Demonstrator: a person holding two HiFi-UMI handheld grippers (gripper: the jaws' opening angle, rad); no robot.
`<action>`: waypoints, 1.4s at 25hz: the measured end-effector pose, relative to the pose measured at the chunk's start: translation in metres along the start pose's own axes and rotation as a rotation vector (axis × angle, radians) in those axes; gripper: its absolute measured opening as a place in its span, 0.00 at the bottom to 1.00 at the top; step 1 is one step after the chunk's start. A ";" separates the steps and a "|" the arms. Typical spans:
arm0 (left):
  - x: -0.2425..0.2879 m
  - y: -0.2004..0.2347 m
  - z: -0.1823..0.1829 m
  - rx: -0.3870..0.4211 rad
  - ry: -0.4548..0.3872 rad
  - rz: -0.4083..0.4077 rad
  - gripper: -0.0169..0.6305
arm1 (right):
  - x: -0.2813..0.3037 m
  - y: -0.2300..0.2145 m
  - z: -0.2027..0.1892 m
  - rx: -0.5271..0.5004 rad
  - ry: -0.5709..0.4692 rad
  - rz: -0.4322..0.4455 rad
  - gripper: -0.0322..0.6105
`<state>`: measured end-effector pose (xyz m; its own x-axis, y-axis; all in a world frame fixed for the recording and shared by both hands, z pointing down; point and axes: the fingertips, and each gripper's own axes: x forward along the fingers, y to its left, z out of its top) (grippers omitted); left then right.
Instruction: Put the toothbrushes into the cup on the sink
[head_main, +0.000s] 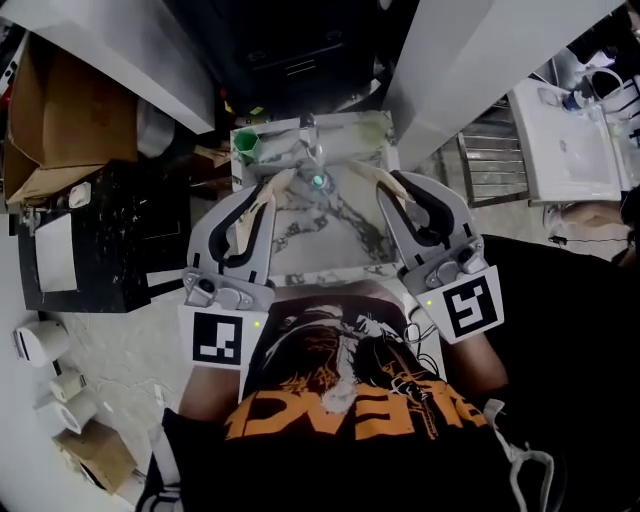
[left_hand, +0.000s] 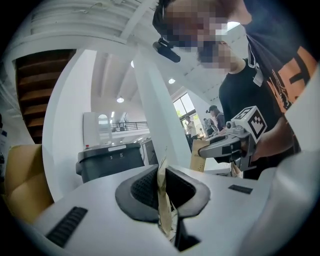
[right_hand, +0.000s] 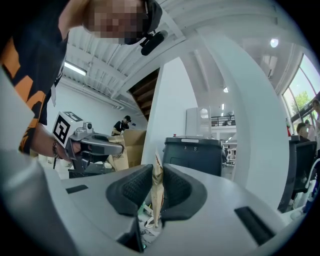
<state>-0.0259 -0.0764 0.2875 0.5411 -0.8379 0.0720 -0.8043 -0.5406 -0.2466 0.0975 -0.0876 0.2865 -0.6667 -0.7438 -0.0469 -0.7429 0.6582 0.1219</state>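
A green cup (head_main: 246, 147) stands at the back left corner of the marbled sink (head_main: 352, 130), whose drain (head_main: 318, 181) shows between my grippers. Both grippers are held up over the sink's near edge, tips tilted toward each other. My left gripper (head_main: 278, 185) is shut on a thin beige toothbrush (head_main: 262, 208) that looks paper-wrapped; in the left gripper view it sticks up between the pads (left_hand: 162, 187). My right gripper (head_main: 384, 183) is shut on a second beige toothbrush (head_main: 391, 203), pinched upright between the pads (right_hand: 157, 187) in the right gripper view. Each gripper view shows the other gripper (left_hand: 240, 140) (right_hand: 85, 142).
A black crate (head_main: 100, 235) and an open cardboard box (head_main: 50, 110) stand left of the sink. White pillars (head_main: 470, 60) flank it. A white basin (head_main: 565, 145) is at the far right. A grey bin (right_hand: 192, 150) stands behind. Paper rolls (head_main: 40, 340) lie on the floor at left.
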 end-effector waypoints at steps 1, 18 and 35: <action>0.004 0.002 0.000 0.004 -0.002 -0.005 0.09 | 0.004 -0.003 0.000 -0.004 0.001 -0.001 0.17; 0.046 0.026 -0.025 -0.010 -0.012 -0.027 0.09 | 0.041 -0.046 -0.025 -0.038 0.062 -0.063 0.17; 0.123 -0.011 -0.037 0.125 -0.021 -0.174 0.09 | 0.066 -0.130 -0.141 0.015 0.206 -0.143 0.17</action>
<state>0.0401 -0.1764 0.3345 0.6752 -0.7302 0.1040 -0.6624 -0.6623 -0.3501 0.1581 -0.2384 0.4074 -0.5292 -0.8367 0.1408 -0.8309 0.5447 0.1139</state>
